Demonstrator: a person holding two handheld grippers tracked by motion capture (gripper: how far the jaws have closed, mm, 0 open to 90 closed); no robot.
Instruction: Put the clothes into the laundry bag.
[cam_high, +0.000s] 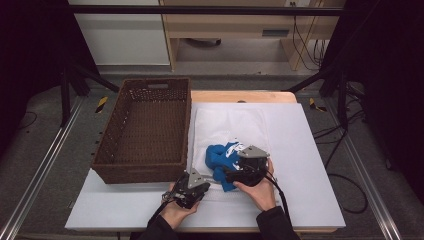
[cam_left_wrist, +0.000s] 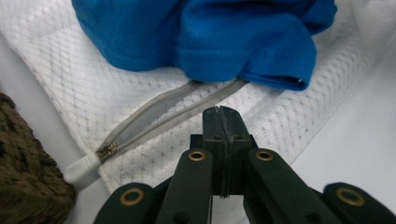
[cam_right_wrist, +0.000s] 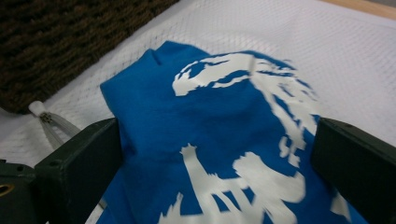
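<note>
A crumpled blue garment (cam_high: 217, 155) with a white print lies on a white mesh laundry bag (cam_high: 225, 122) in the middle of the table. My right gripper (cam_high: 229, 172) comes in from the garment's near right. Its jaws stand wide on either side of the bunched cloth (cam_right_wrist: 224, 121) and press on it, so my right gripper (cam_right_wrist: 219, 140) is shut on it. My left gripper (cam_high: 206, 181) is at the bag's near left corner. In the left gripper view my left gripper (cam_left_wrist: 223, 114) has its jaws pressed together on the mesh at the lower lip of the grey zipper (cam_left_wrist: 154, 116), which gapes partly open.
A brown wicker basket (cam_high: 145, 170) stands to the left of the bag, its near wall close to my left gripper. The zipper pull (cam_left_wrist: 105, 150) lies at the bag's corner beside the basket (cam_left_wrist: 28, 177). Bare white tabletop (cam_high: 310, 165) stretches to the right.
</note>
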